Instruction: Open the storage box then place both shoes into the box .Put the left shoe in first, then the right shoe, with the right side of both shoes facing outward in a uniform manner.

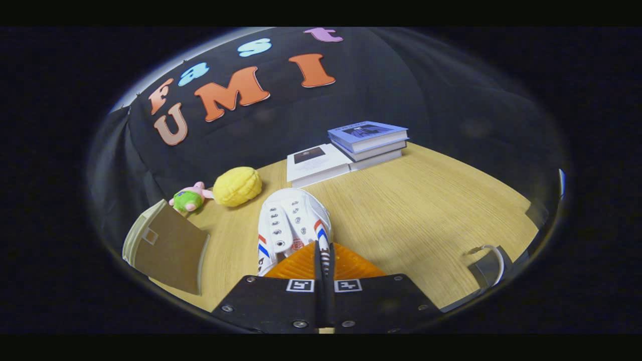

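A white lace-up shoe with red and blue side stripes lies straight ahead of my fingers, toe pointing away toward the books. My gripper is shut on the right side of the shoe's collar, which is pinched thin between the two fingers. The shoe's heel is hidden behind the fingers. Whether the shoe rests on the wooden table or hangs just above it I cannot tell. The storage box, pale-rimmed with a brown panel facing me, stands to the left of the fingers at the table's near left corner.
A yellow plush and a small pink-and-green plush sit beyond the box. Two stacks of books lie at the back against the black cloth wall. A grey object with a white loop is at the table's right edge.
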Available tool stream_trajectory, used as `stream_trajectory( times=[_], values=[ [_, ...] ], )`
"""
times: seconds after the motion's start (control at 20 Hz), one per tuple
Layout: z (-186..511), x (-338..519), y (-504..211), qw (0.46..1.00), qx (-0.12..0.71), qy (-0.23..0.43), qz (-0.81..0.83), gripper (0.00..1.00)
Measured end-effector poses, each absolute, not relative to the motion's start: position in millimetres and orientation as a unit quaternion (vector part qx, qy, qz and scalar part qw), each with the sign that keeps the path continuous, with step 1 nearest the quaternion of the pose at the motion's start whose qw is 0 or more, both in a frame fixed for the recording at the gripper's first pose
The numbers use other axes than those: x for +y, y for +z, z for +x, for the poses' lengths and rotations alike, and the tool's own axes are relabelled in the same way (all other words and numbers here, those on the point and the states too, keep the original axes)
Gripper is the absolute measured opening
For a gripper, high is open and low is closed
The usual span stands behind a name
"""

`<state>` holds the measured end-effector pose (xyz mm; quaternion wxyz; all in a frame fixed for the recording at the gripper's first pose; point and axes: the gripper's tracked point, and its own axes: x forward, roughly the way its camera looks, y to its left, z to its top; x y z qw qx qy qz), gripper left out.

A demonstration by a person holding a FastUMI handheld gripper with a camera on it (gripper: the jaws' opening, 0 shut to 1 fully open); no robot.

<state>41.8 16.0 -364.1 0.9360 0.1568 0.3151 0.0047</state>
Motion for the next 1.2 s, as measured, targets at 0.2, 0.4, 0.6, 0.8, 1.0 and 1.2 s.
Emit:
stream_trajectory(
  times=[0.2, 0.4, 0.6, 0.8, 1.0, 1.2],
  values=[
    [49, 55, -329, 0.942, 0.299, 0.014, 0.153, 0.0],
    [52, 91, -298, 0.947, 0.283, 0.015, 0.15, 0.0],
    [50, 129, -272, 0.949, 0.271, 0.034, 0.16, 0.0],
    [46, 166, -255, 0.95, 0.264, 0.047, 0.16, 0.0],
    [40, 208, -244, 0.95, 0.261, 0.073, 0.154, 0.0],
    [32, 248, -243, 0.946, 0.268, 0.099, 0.15, 0.0]
  ],
)
